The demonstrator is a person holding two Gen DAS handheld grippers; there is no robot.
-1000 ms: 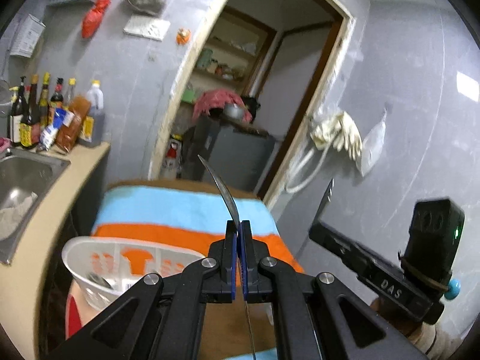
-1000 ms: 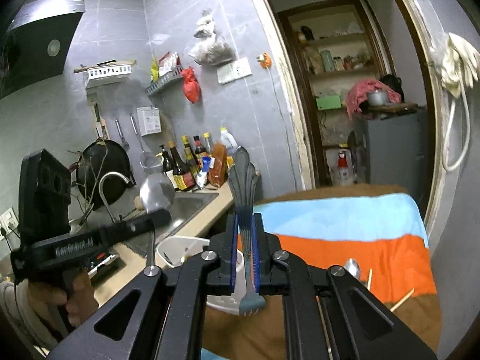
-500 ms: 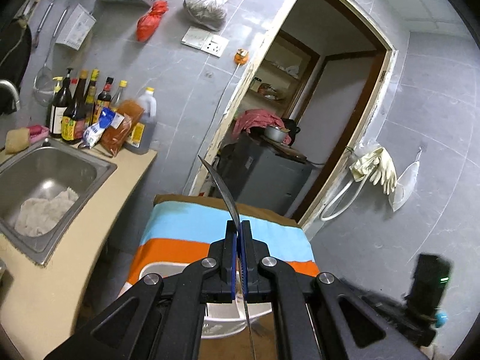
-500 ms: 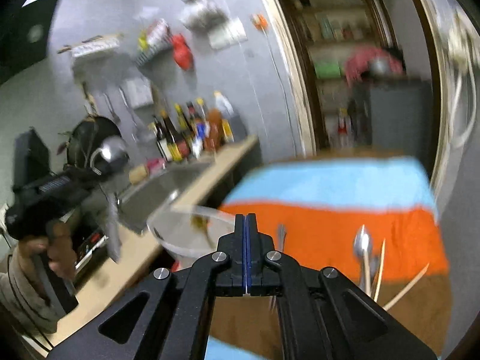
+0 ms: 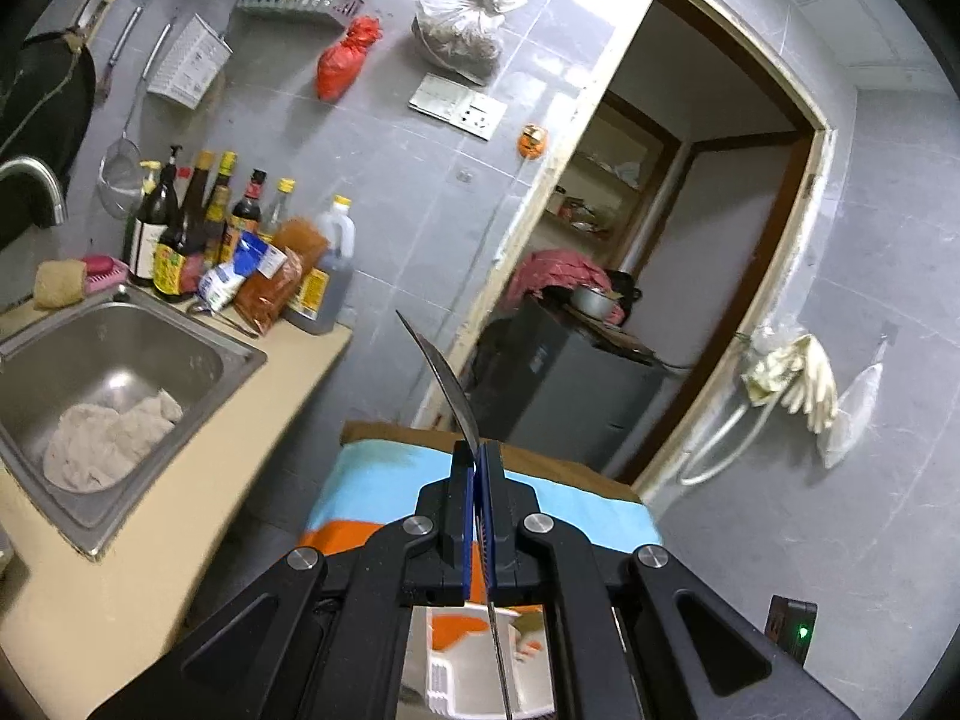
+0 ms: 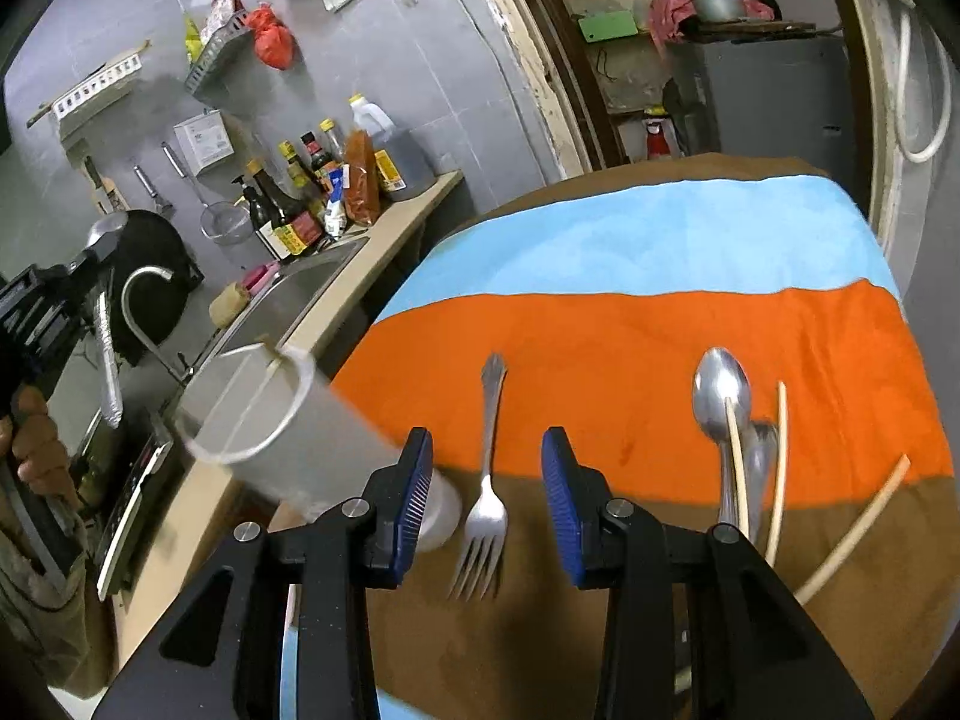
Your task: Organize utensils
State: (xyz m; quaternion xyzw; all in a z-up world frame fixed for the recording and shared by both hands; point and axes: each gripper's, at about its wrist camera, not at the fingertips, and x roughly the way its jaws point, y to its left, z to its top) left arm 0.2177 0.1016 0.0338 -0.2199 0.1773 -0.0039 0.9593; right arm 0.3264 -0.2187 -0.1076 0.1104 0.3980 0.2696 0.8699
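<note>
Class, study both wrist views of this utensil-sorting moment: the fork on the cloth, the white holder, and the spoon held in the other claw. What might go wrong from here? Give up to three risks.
1. The right claw is opening astride the fork, which lies flat on the cloth; its pads may skid off the thin handle.
2. The white utensil holder sits beside the left pad, so a sideways nudge might tip it.
3. The left claw pinches a spoon by a thin section; it may swivel or slip.
</note>
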